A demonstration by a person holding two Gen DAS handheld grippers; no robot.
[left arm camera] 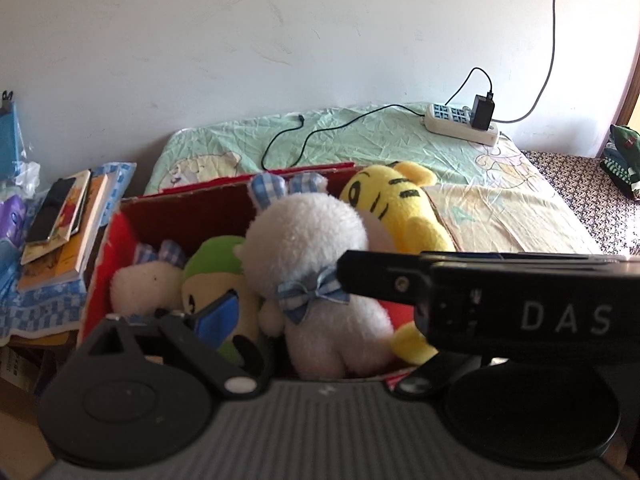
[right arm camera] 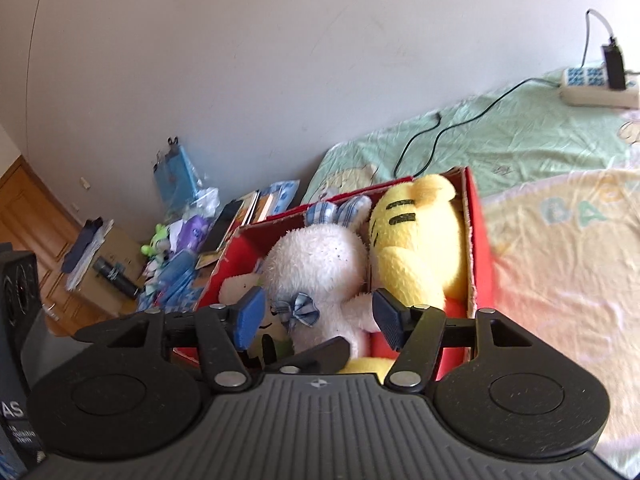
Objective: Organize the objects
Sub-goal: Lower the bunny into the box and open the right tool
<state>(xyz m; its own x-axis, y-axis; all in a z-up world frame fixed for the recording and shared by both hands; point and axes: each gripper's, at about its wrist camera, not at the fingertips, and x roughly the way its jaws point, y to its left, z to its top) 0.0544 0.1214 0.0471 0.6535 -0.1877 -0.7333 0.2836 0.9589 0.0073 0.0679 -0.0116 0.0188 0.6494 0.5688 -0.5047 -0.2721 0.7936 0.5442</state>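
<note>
**poster1:** Right gripper [right arm camera: 318, 322] is spread open, its 2 blue pads either side of the white bunny plush [right arm camera: 320, 268] at the bowtie, lower middle of the right wrist frame. Can't say for sure the pads are touching fur yet. The bunny sits in the red box [right arm camera: 478, 240] on the bed [right arm camera: 560, 240], squeezed against the yellow tiger plush [right arm camera: 416, 248] on its right.

**poster2:** And the left gripper [left arm camera: 224, 312]? I only see 1 blue pad low in the left wrist frame; the right gripper's black body blocks the rest.

**poster1:** Yeah, can't tell whether that one is open or closed. It sits in front of the green plush [left arm camera: 212, 280], with a small white plush [left arm camera: 146, 284] further left in the box.

**poster2:** So what goes wrong here?

**poster1:** My guess: the box is crammed, so pulling the bunny could drag the tiger out with it or tip the box. Soft fur also squashes, so a shallow pinch may slip off. Plus both grippers are crowded together and could bump.
</note>
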